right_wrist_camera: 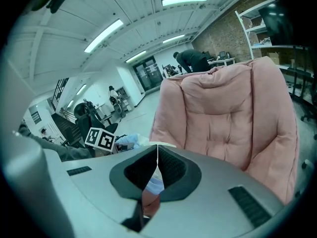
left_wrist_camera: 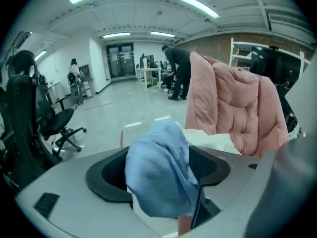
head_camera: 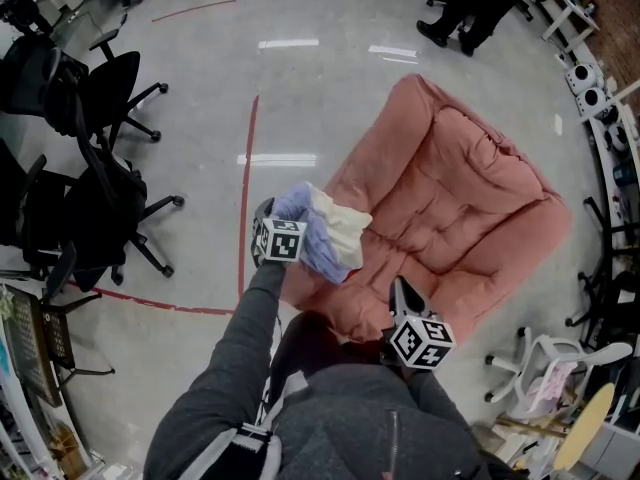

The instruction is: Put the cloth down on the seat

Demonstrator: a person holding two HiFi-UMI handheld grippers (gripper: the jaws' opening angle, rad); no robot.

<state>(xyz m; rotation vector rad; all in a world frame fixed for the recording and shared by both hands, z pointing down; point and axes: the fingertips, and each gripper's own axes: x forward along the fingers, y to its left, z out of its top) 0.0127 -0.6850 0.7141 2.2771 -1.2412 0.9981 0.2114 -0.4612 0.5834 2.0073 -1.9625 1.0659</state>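
A bundled cloth (head_camera: 325,233), pale blue with a cream part, hangs over the near left corner of the pink padded seat (head_camera: 450,198). It lies draped across my left gripper (head_camera: 288,228), whose jaws stand wide apart and open around it. In the left gripper view the blue cloth (left_wrist_camera: 158,175) fills the gap between the jaws, and the seat (left_wrist_camera: 233,108) rises just behind it. My right gripper (head_camera: 402,290) sits at the seat's near edge with its jaws shut and nothing between them. The right gripper view faces the seat's back cushion (right_wrist_camera: 223,113).
Black office chairs (head_camera: 100,188) stand to the left. Red tape lines (head_camera: 247,198) cross the grey floor. A white chair base (head_camera: 540,358) and clutter lie at the right, beside shelves. People (head_camera: 470,8) stand at the far end of the room.
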